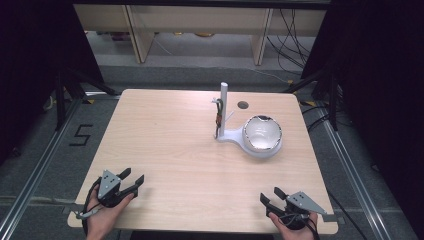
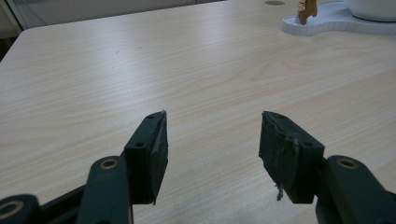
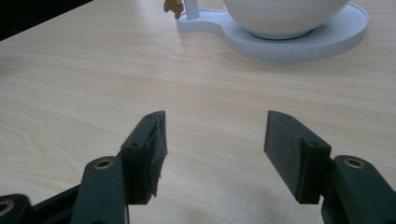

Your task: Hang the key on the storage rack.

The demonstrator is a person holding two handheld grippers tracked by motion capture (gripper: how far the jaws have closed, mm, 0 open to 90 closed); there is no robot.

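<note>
A white bowl (image 1: 262, 132) sits on a white base (image 1: 235, 136) at about two o'clock on the light wooden tabletop (image 1: 170, 145), with a white upright post (image 1: 223, 107) rising from the base's narrow end at the bowl's nine o'clock. A small brown object (image 1: 218, 120) hangs against the post; what it is cannot be told. The left claw (image 1: 134, 180) rests at seven o'clock near the tabletop's front edge, jaws spread apart and holding nothing. The right claw (image 1: 270, 196) lies at five o'clock, likewise gaping and empty, well apart from the bowl.
</note>
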